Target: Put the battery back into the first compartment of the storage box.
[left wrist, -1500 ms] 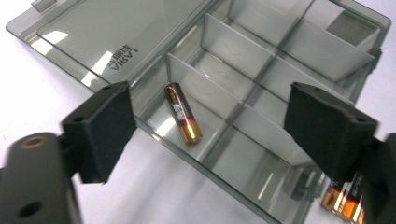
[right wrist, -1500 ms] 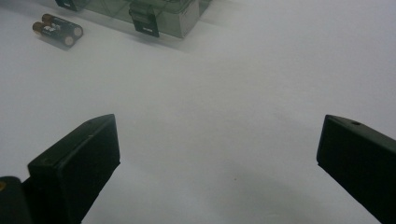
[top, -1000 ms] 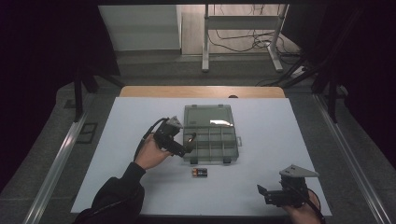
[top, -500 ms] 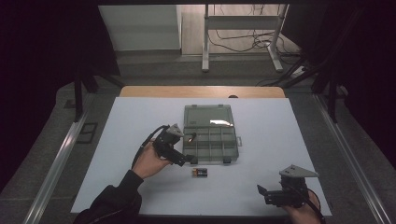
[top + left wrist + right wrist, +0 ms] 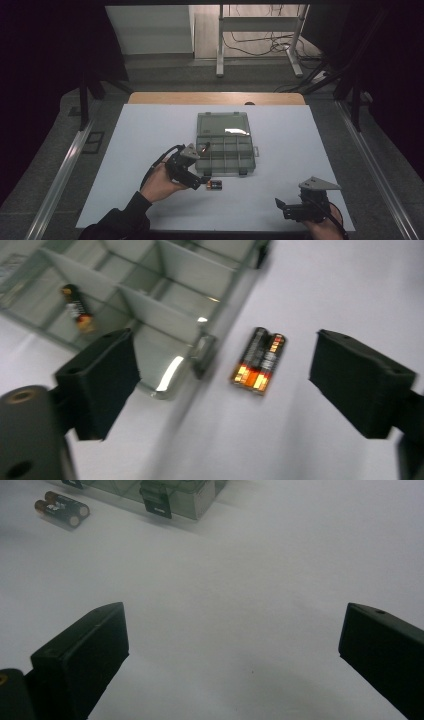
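Left gripper (image 5: 202, 181) neared batteries (image 5: 259, 360) | fingers closing, apart | right gripper (image 5: 279, 205) spread

From my screen the room was dim. A white bench (image 5: 150, 150) had a wooden strip (image 5: 215, 98) along its far edge. Beyond it I saw grey floor (image 5: 165, 65), a metal stand (image 5: 260, 45) and loose cables (image 5: 270, 47).
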A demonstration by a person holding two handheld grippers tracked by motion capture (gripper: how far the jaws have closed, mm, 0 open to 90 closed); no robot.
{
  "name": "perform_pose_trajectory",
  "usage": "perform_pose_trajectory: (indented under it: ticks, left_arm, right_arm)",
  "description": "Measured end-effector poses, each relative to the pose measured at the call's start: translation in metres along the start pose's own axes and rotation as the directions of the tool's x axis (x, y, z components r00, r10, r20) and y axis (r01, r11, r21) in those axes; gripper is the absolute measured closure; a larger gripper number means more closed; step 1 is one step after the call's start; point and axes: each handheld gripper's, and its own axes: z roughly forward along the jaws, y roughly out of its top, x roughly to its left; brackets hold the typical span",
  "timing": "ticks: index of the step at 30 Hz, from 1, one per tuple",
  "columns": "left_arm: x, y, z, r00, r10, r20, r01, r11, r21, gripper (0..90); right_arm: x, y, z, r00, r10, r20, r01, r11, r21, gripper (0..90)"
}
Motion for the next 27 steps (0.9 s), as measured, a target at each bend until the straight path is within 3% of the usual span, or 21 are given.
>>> perform_pose_trajectory:
  ticks: [6,8,14,27]
  left_arm:
    - [-0.016,0.0,0.009,0.9987,0.039,0.033,-0.04,0.9989,0.023,35.5]
    - [-0.018,-0.001,0.011,0.9981,0.046,0.041,-0.047,0.9984,0.031,38.0]
    - [-0.023,-0.002,0.022,0.9948,0.069,0.075,-0.073,0.9963,0.046,58.1]
    - [-0.026,0.001,0.045,0.9907,0.094,0.099,-0.103,0.9909,0.086,64.3]
  right_arm:
    - [0.0,0.0,0.0,1.0,-0.005,-0.001,0.005,1.0,0.002,0.0]
    - [0.0,0.0,0.0,1.0,-0.005,-0.001,0.005,1.0,0.003,0.0]
    - [0.0,0.0,0.001,1.0,-0.007,-0.001,0.007,1.0,0.006,0.0]
    - [0.001,0.0,0.001,0.9999,-0.014,-0.006,0.014,1.0,0.013,0.0]
